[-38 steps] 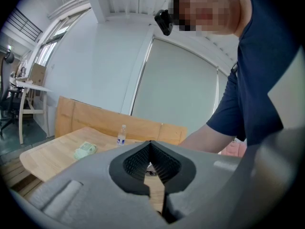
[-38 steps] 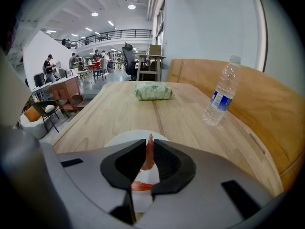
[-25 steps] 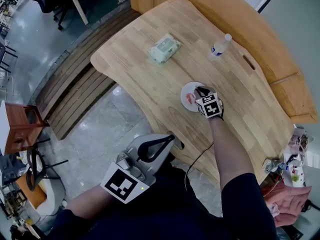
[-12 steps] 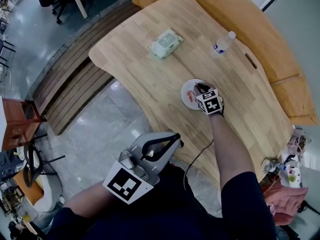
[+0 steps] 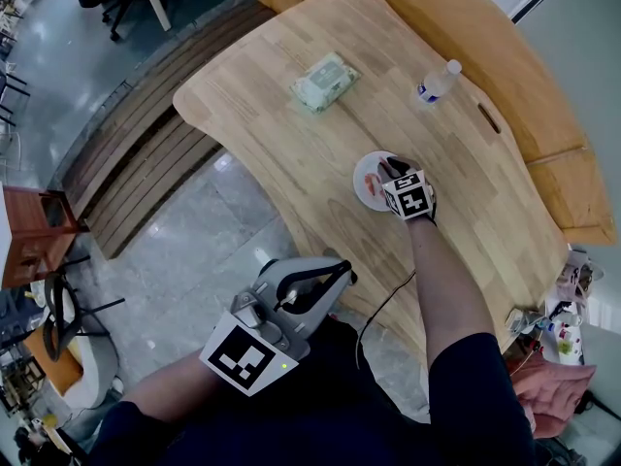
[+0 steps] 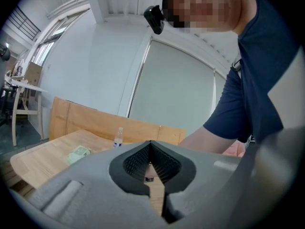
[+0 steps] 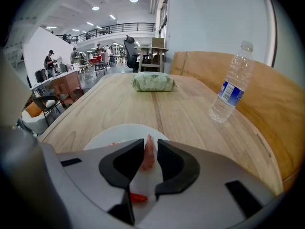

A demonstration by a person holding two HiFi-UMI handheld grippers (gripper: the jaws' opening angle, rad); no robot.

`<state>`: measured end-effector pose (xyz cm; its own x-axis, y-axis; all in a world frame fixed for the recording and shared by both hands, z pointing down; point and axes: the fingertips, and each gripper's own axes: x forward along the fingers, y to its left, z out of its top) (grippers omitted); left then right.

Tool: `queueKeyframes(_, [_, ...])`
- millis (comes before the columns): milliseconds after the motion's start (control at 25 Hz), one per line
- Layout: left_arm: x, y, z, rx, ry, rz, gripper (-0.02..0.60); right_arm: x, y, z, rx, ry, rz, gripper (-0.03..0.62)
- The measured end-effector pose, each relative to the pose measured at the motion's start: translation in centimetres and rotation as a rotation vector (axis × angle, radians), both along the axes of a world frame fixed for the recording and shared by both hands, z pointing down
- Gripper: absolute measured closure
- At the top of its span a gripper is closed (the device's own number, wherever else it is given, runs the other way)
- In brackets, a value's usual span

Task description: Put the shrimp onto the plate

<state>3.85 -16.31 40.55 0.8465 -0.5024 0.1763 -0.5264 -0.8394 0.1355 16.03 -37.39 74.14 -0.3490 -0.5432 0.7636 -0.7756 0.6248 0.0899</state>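
Wooden table (image 5: 291,153) | white plate (image 7: 116,133) | pale-pink shrimp (image 7: 148,152) pinched in right claw (image 7: 150,143)

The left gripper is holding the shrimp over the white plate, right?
Not quite. It is the right gripper that holds the shrimp over the white plate; the right gripper view shows the shrimp between its jaws. The left gripper has its jaws together with nothing between them, as the left gripper view shows.

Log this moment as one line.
right gripper: shut on shrimp, over plate | left gripper: shut, empty, off table
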Motion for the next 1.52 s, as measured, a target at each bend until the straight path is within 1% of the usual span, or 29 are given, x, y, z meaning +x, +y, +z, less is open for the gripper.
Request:
queueKeyframes(240, [-0.3,0.7,0.0,-0.011,-0.003,0.012,0.578,0.5,-0.1,-0.4,0.015,-0.001,0.032,0.497])
queueKeyframes(400, [-0.5,1.3,0.0,-0.014,-0.004,0.027,0.578,1.4,-0.3,-1.7,0.049,-0.047,0.097,0.497])
queueKeyframes(560, [-0.8,1.9,-0.2,-0.006,0.000,0.045,0.578,1.8,-0.2,-3.8,0.088,-0.077,0.136,0.497])
queueKeyframes(680, [-1.1,2.5,-0.6,-0.013,0.016,0.053,0.578,1.5,1.0,-6.0,0.124,-0.108,0.155,0.497])
queueKeyframes(840, [-1.7,3.3,-1.3,-0.050,0.058,0.057,0.577,0.5,3.6,-9.7,0.172,-0.152,0.177,0.497])
queueKeyframes(1000, [-2.1,4.6,-2.3,-0.055,0.072,0.102,0.578,-1.0,7.4,-13.6,0.214,-0.219,0.210,0.499])
queueKeyframes(1200, [-2.9,5.8,-4.0,-0.033,0.093,0.164,0.578,-2.9,13.5,-17.3,0.229,-0.285,0.286,0.502])
queueKeyframes(1360, [-3.2,7.2,-4.7,-0.019,0.099,0.222,0.577,-4.4,18.4,-20.3,0.266,-0.363,0.356,0.511])
queueKeyframes(1520, [-3.6,8.7,-5.3,-0.014,0.105,0.275,0.577,-6.8,22.4,-24.6,0.322,-0.436,0.376,0.522])
